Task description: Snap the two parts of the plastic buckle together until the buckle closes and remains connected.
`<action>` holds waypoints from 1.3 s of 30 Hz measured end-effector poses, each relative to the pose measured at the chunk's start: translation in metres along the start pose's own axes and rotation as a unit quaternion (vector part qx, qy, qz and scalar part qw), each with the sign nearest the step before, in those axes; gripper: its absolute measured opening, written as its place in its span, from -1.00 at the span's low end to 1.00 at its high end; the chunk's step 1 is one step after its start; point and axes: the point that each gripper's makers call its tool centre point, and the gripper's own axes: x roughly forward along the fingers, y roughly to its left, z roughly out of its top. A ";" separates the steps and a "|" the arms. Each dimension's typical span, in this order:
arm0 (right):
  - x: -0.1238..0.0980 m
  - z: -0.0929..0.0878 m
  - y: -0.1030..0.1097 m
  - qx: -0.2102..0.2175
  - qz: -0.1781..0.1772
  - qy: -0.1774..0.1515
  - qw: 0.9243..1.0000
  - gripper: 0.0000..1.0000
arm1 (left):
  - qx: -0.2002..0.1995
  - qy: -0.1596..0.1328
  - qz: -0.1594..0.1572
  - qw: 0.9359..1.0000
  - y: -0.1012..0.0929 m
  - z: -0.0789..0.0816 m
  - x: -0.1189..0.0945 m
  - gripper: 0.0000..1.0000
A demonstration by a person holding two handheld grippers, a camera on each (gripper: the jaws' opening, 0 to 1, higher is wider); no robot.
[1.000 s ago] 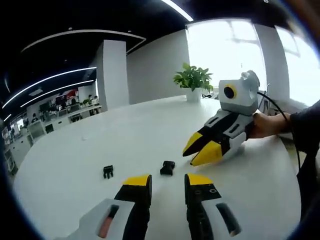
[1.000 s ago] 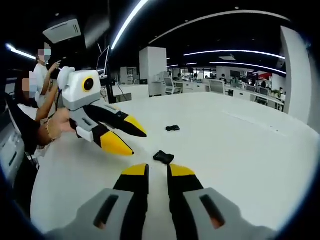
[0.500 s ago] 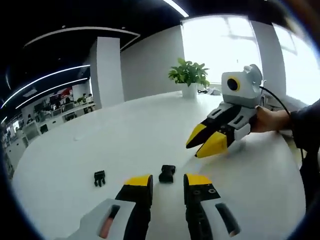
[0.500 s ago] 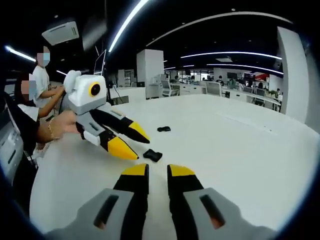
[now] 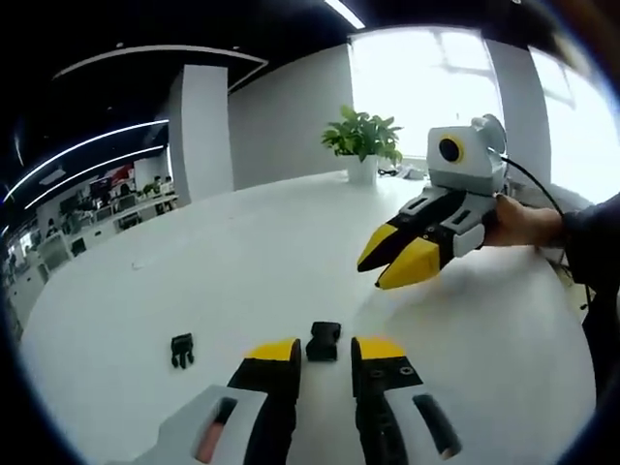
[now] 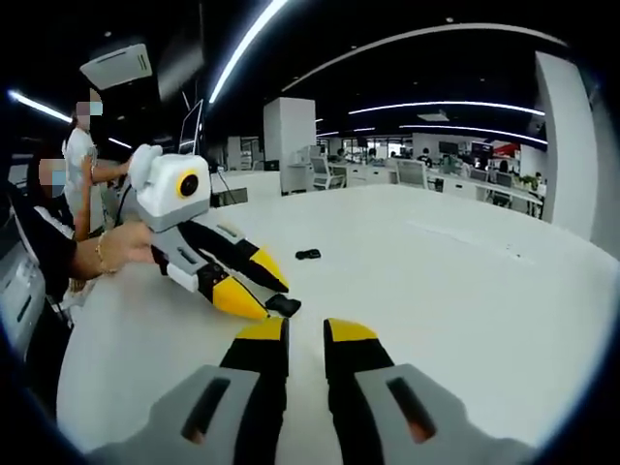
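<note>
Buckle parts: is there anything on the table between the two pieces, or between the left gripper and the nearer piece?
Nothing visible. Bare white table separates the two buckle parts, and the left gripper has its open fingers right at the nearer part.

Two small black plastic buckle halves (image 5: 324,341) (image 5: 181,350), plain white tabletop (image 5: 242,262), grey-and-black left gripper with yellow tips (image 5: 324,353), right gripper likewise yellow-tipped (image 6: 306,331), green potted plant (image 5: 361,136) in white pot.
</note>
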 end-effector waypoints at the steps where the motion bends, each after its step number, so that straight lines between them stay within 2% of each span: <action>1: 0.000 0.001 -0.001 -0.001 -0.001 0.000 1.000 -0.72 | 0.000 0.003 -0.001 1.000 0.000 -0.001 0.000 -0.60; 17: 0.015 0.007 -0.016 -0.010 0.001 0.004 1.000 -0.73 | -0.001 0.006 -0.004 1.000 0.002 0.000 0.001 -0.75; 22: 0.027 0.011 -0.015 -0.033 0.011 0.003 0.999 -0.73 | -0.006 0.005 -0.007 1.000 0.005 -0.001 -0.002 -0.75; 27: 0.043 0.022 -0.014 -0.046 0.033 -0.011 0.998 -0.76 | -0.003 0.005 0.000 1.000 0.009 -0.004 -0.009 -0.75; 39: 0.086 0.026 -0.012 -0.084 0.086 0.001 0.993 -0.75 | 0.011 0.005 0.014 1.000 0.015 -0.011 -0.022 -0.75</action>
